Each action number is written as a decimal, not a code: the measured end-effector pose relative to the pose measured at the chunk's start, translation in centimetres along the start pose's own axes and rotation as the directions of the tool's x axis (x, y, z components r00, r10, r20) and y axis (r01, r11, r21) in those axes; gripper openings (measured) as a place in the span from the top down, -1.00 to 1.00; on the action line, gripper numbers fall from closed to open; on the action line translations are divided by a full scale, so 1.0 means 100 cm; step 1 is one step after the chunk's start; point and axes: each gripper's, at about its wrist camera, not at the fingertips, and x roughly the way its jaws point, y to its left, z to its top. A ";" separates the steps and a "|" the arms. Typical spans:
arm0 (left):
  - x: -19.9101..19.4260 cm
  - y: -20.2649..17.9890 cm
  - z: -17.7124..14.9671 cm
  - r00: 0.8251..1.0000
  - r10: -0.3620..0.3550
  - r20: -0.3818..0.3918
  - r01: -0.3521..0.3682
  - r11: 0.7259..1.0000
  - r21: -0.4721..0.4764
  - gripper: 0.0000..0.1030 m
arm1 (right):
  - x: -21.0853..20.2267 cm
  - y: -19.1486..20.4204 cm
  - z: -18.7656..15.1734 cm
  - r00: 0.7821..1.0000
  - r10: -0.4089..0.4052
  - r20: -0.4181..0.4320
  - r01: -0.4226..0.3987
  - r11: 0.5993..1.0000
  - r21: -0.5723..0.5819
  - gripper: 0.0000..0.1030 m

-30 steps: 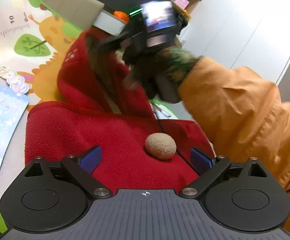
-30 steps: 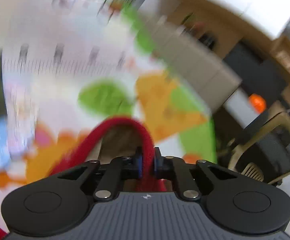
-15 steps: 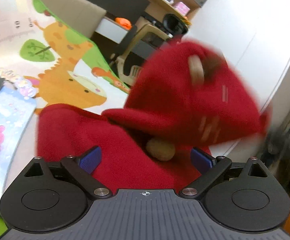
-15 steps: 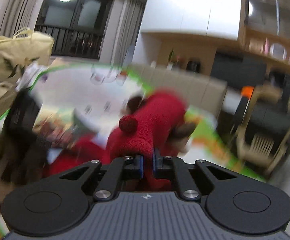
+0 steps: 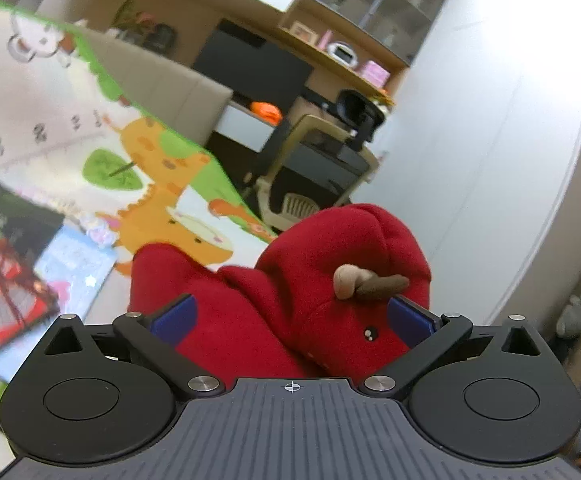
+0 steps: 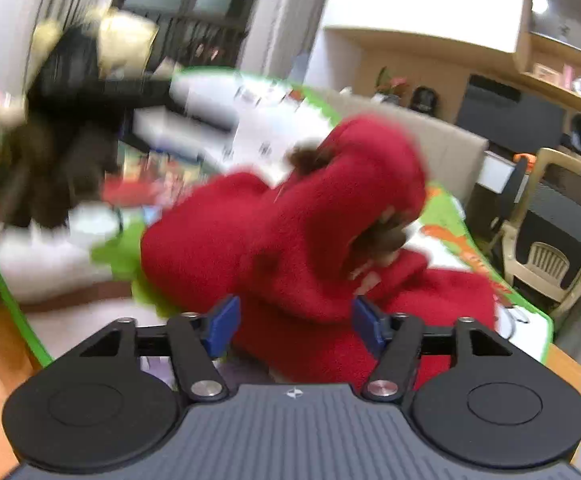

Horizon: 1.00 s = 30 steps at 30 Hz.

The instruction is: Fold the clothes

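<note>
Right gripper (image 6: 294, 320) now spread and empty; half a second back it was pinching the red fleece hooded garment (image 6: 302, 248), so the hood flap has been let go. Left gripper (image 5: 290, 316) also wide, holding nothing. Garment sits just ahead of both, bunched on the cartoon play mat (image 5: 102, 152). Hood (image 5: 346, 256) flopped over the body, tan-and-brown antler (image 5: 366, 282) and stitched eye facing up. Lumpy, not flat: fold likely needs smoothing next.
</note>
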 end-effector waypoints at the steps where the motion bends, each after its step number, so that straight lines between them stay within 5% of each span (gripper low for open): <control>1: 0.002 0.003 -0.004 1.000 -0.007 -0.002 0.007 1.000 -0.028 -1.00 | -0.005 -0.006 0.009 0.999 -0.020 0.030 0.019 0.999 0.046 -0.68; 8: 0.001 0.021 -0.031 0.999 0.008 -0.046 -0.016 0.984 -0.175 -1.00 | 0.028 -0.030 0.040 0.995 -0.033 0.095 -0.009 0.911 0.411 -0.81; 13: -0.023 0.026 -0.018 1.000 0.027 -0.005 -0.028 0.984 -0.177 -1.00 | 0.104 0.000 0.033 0.999 -0.039 -0.021 0.044 0.955 0.292 -0.77; 16: -0.038 0.030 -0.007 0.998 0.056 0.027 -0.050 0.984 -0.170 -1.00 | 0.128 0.009 0.036 0.995 -0.056 -0.088 0.065 0.993 0.101 0.27; 18: -0.046 0.035 -0.003 0.996 0.074 0.045 -0.066 0.983 -0.169 -1.00 | 0.122 0.005 0.054 0.990 -0.129 -0.056 0.125 0.989 -0.078 0.61; 20: -0.049 0.041 -0.001 0.994 0.100 0.052 -0.089 0.979 -0.184 -1.00 | 0.111 0.005 0.072 0.952 -0.298 0.070 0.304 0.891 -0.337 0.61; 22: -0.047 0.044 0.000 0.993 0.110 0.044 -0.098 0.972 -0.212 -1.00 | 0.108 0.010 0.075 0.912 -0.363 0.190 0.401 0.699 -0.592 0.61; 24: -0.043 0.045 0.001 0.993 0.110 0.039 -0.099 0.968 -0.229 -1.00 | 0.107 0.017 0.062 0.920 -0.334 0.205 0.366 0.550 -0.750 0.61; 25: -0.041 0.043 0.004 0.994 0.102 0.041 -0.090 0.971 -0.223 -1.00 | 0.106 0.024 0.051 0.933 -0.308 0.185 0.326 0.508 -0.798 0.61; 27: -0.038 0.032 0.017 0.996 0.068 0.050 -0.057 0.980 -0.193 -1.00 | 0.105 0.042 0.025 0.967 -0.237 0.096 0.205 0.490 -0.847 0.61; 30: -0.033 0.005 0.044 0.998 -0.028 0.064 0.036 0.991 -0.129 -1.00 | 0.103 0.073 -0.016 0.988 -0.151 0.011 0.081 0.470 -0.879 0.56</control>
